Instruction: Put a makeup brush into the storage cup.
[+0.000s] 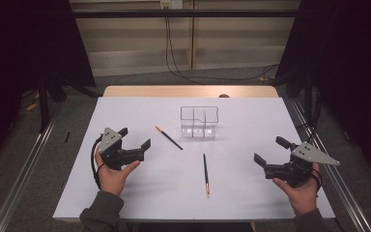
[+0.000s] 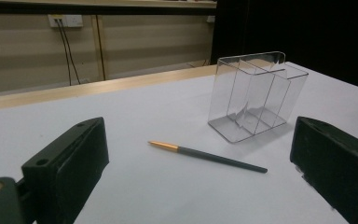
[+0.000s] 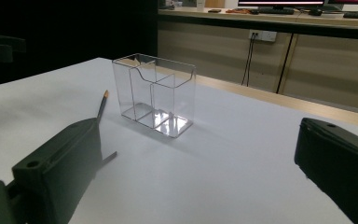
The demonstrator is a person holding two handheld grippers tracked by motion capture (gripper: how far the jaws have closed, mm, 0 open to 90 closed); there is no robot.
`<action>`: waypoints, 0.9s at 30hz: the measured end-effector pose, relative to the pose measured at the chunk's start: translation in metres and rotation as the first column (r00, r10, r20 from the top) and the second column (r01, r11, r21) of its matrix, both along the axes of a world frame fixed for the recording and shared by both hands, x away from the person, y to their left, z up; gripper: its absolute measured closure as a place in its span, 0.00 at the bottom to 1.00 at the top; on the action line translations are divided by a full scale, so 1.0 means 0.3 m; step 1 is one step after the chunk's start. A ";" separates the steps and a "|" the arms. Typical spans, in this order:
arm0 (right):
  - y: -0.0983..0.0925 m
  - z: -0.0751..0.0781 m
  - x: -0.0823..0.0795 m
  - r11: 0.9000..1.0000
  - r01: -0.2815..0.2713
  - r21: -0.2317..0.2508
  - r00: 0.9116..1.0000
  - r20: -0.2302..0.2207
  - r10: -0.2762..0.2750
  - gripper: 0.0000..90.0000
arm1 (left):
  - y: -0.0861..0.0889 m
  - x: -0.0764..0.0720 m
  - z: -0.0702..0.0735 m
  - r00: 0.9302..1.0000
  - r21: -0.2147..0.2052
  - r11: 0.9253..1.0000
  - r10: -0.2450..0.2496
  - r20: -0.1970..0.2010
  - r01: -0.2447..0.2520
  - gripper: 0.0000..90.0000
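Both pencils loose on table: one (image 1: 169, 137) left of clear holder (image 1: 199, 122), other (image 1: 206, 174) nearer person. Holder empty. Left gripper (image 1: 134, 139), right gripper (image 1: 269, 151): jaws wide apart, holding nothing. Both placements judged pending.

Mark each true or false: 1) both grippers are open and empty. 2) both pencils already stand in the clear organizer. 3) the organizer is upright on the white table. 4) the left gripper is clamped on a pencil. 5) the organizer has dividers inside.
1) True: the left gripper and the right gripper both have their jaws spread with nothing between them.
2) False: one pencil and the other pencil lie flat on the white table; the clear organizer is empty.
3) True: it stands upright with its opening on top.
4) False: it holds nothing, and the nearer pencil lies apart from it.
5) True: inner walls split it into compartments.
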State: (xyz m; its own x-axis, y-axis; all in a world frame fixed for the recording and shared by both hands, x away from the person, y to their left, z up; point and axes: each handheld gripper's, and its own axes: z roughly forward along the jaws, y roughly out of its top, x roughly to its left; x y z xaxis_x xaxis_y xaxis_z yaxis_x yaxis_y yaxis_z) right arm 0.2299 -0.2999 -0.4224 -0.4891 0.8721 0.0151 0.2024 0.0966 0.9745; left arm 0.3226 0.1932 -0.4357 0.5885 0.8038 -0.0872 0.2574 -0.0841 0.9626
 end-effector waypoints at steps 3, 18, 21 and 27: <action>0.002 -0.001 -0.001 1.000 -0.008 -0.001 1.000 -0.003 0.008 0.00 | -0.005 0.010 0.001 1.000 0.005 1.000 0.009 0.002 -0.009 0.04; -0.003 -0.003 0.001 1.000 0.003 0.008 1.000 -0.004 -0.003 0.00 | -0.034 0.050 -0.020 1.000 -0.013 1.000 0.022 -0.020 -0.022 0.05; -0.003 -0.004 0.001 1.000 0.001 0.008 1.000 -0.008 -0.001 0.00 | -0.047 0.064 -0.024 0.999 -0.020 1.000 0.021 -0.027 -0.022 0.04; -0.008 -0.005 -0.001 1.000 -0.006 0.002 1.000 -0.003 0.006 0.00 | -0.076 0.087 -0.026 0.999 -0.032 0.999 0.022 -0.024 -0.023 0.04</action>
